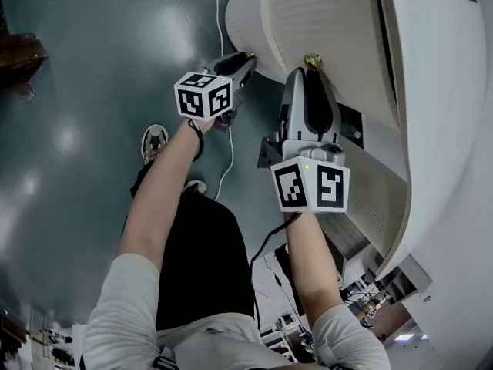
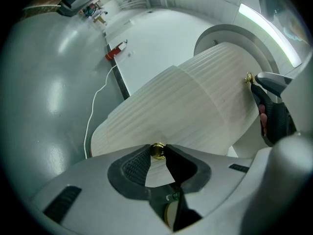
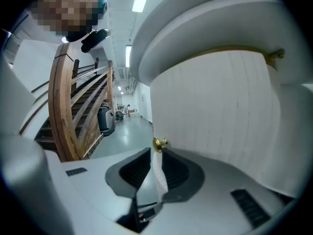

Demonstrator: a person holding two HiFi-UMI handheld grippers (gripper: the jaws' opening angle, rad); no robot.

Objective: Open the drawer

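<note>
Ahead of both hands: drawer [image 1: 308,21], pale ribbed front under a white overhanging top [image 3: 205,28], apparently not yet drawn out. Left gripper [image 2: 157,155], jaws pinching the left brass knob [image 2: 157,151], set for pulling. Right gripper [image 3: 155,153], jaws spread and empty, tips just short of the right brass knob [image 3: 159,143], likely lined up for an even pull.

Open floor [image 1: 92,91] left of the ribbed drawer front [image 1: 323,14]; white cable [image 1: 219,6] across it.

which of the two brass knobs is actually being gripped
The knob in the left gripper, pinched between its jaw tips. The other knob sits just beyond the right gripper's open jaws, not clamped.
</note>
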